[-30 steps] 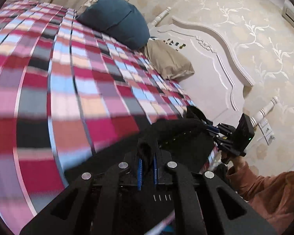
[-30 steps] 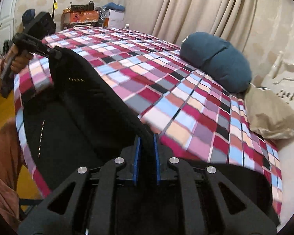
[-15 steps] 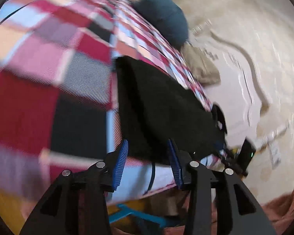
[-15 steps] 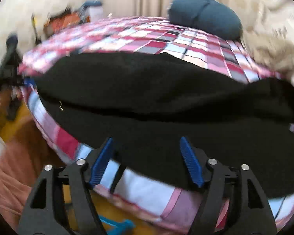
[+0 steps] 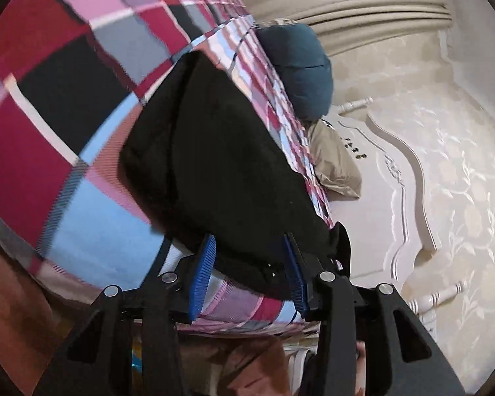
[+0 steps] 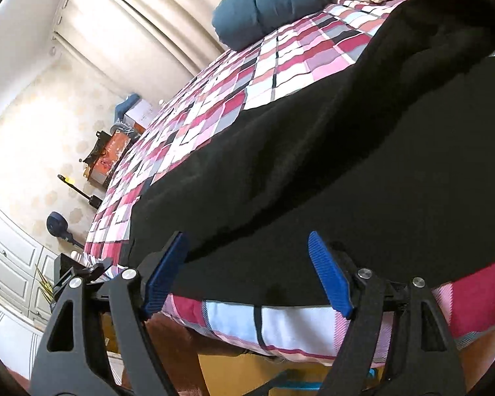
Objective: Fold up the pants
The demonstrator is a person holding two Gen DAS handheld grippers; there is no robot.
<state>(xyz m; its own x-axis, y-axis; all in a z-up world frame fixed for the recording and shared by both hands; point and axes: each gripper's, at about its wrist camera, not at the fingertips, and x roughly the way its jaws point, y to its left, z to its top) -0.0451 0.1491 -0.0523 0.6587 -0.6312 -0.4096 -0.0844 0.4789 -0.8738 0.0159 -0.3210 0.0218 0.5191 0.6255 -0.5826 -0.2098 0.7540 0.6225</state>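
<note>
We hold both grippers low at the near edge of the bed (image 5: 66, 105), each tilted so its camera looks up across the checked cover. Our left gripper (image 5: 247, 272) has its jaws spread wide and grasps nothing; its blue pads (image 5: 201, 272) sit on either side of the near hem of the pants (image 5: 214, 151), which passes between them without being pinched. Our right gripper (image 6: 247, 274) is likewise released, its pads (image 6: 330, 277) far apart and just in front of the same hem. The pants (image 6: 330, 165) lie folded on the cover along the near edge, black and doubled over, with an upper layer resting on a lower one and a ridge running along the fold. Part of the cloth hangs a little over the edge of the bed (image 6: 280, 326). In the left view a second black gripper body shows just beyond the right pad, by the far end of the pants. Farther up the bed lie a blue pillow (image 5: 300, 69) and a beige pillow (image 5: 336, 165) against the white headboard (image 5: 389, 198). In the right view the blue pillow (image 6: 270, 3) sits near the curtain (image 6: 138, 29).
</note>
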